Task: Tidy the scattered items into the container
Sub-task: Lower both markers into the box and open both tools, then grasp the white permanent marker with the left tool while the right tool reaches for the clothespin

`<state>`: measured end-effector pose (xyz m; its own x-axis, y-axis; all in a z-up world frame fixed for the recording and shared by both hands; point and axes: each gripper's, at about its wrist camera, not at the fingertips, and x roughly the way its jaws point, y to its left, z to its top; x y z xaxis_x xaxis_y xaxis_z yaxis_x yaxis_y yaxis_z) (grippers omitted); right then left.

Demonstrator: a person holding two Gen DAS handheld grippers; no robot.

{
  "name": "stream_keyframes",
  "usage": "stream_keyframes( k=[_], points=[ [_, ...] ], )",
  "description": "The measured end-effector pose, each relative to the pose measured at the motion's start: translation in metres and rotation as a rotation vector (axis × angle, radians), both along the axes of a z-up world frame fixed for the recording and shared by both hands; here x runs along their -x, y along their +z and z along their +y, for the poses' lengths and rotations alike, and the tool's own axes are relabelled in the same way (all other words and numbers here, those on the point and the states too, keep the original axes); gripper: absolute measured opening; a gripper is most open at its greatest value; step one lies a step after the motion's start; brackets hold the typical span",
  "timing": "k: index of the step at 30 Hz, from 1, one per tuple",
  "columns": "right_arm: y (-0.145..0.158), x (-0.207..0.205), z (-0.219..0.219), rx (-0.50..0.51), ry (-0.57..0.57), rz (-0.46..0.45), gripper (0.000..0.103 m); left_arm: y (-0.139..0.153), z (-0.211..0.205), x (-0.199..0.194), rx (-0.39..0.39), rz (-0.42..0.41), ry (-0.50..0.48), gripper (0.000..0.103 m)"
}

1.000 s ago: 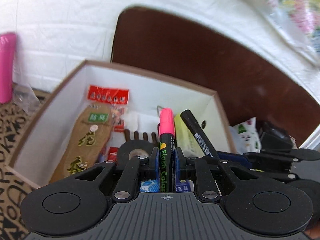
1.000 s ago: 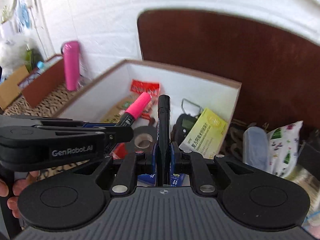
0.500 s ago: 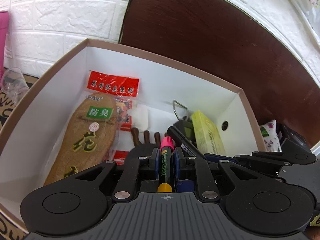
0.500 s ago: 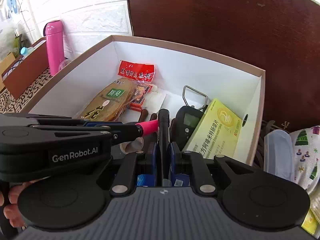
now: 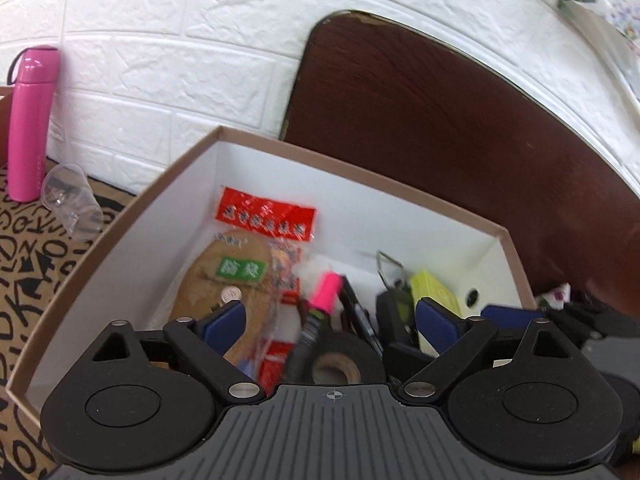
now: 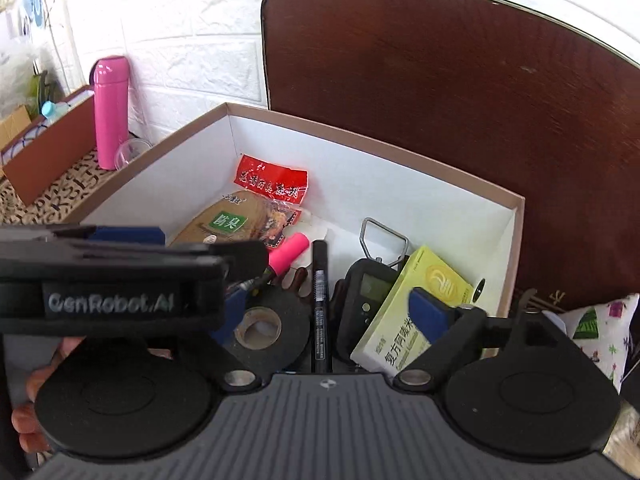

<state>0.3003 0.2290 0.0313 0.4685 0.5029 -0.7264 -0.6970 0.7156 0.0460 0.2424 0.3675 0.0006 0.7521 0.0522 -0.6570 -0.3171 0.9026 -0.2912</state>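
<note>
Box (image 6: 400, 168) sitting against the surface's back edge, already holding insole pack (image 6: 232, 224), tape roll (image 6: 260, 326), scale (image 6: 366, 292), yellow carton (image 6: 424, 304). Pink highlighter (image 5: 326, 290) and black marker (image 6: 320, 300) lying inside. Left tool (image 5: 332, 318) and right tool (image 6: 328, 312) both gaping wide, gripping nothing. Cup (image 5: 70, 200) and flask (image 5: 30, 120) remaining outside; probably near done.

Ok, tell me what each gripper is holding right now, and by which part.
Nothing. The left gripper and right gripper are both open; the pink marker and black marker lie loose in the box.
</note>
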Motion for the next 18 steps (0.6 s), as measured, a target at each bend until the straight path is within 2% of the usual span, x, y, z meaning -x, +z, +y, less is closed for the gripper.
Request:
stream_keyframes(
  k=[13, 18],
  points=[
    [0.019, 0.023, -0.033, -0.019, 0.005, 0.003, 0.100, 0.016, -0.031, 0.029, 0.010, -0.020, -0.018, 0.101],
    [0.033, 0.044, -0.057, -0.039, 0.023, -0.006, 0.100, 0.030, -0.055, 0.051, -0.006, -0.059, -0.044, 0.101]
  ],
)
